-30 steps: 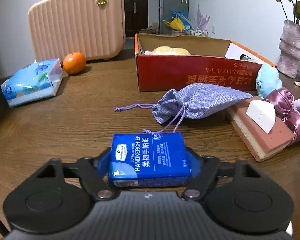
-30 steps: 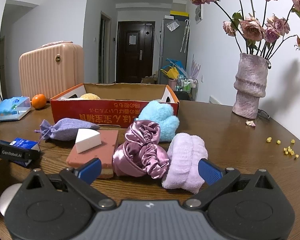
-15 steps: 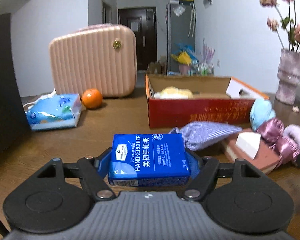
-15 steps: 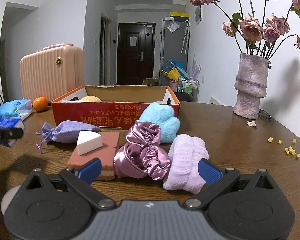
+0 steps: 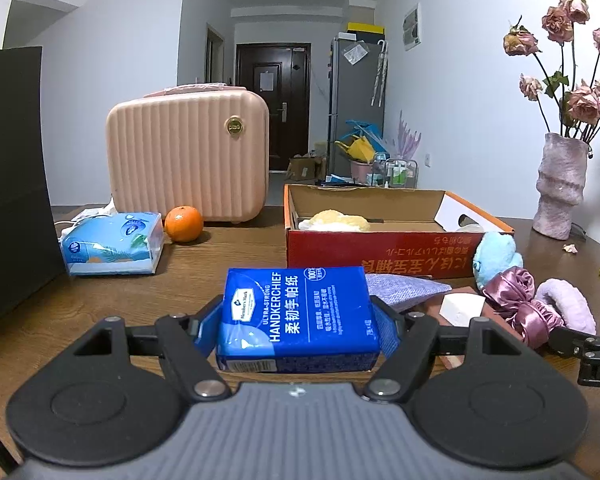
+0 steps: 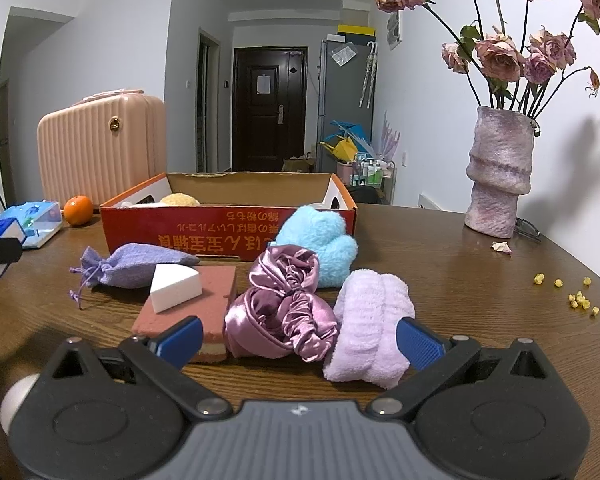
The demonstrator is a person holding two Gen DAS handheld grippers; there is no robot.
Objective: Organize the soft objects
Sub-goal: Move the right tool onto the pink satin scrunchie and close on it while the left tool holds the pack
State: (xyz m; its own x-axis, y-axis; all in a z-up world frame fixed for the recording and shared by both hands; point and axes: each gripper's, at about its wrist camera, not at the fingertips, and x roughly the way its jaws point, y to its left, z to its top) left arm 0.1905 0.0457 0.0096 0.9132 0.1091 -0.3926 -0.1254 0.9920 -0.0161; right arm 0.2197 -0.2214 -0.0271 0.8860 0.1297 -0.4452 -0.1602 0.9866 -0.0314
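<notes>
Item in hand: we hold a blue handkerchief pack (image 5: 296,318) in the left gripper (image 5: 296,332), jaws part-way open and pressed against both its sides, the pack lifted clear of the wooden table (image 5: 228,252) on the near left of the scene.

Right gripper (image 6: 298,342): we keep it wide open and empty, low over the table, with the satin scrunchie (image 6: 284,308) and the lilac towel roll (image 6: 370,324) just beyond its fingers.

Destination, as we judge it: the red cardboard box (image 5: 380,248), far centre. Already inside: one pale yellow soft item (image 5: 334,220); the rest of the interior is hidden from us.

Still outside, clustered near the box's front wall:
- purple drawstring pouch (image 6: 136,260)
- white wedge sponge (image 6: 174,286), resting on the pink sponge block (image 6: 196,300)
- light blue plush (image 6: 320,240), touching the box
- satin scrunchie
- lilac towel roll

Far left, perhaps not part of the sort: tissue pack (image 5: 112,244), orange (image 5: 184,224), pink case (image 5: 188,156).

Progress, in our judgement: early. One item boxed, one in transit, at least six loose.
</notes>
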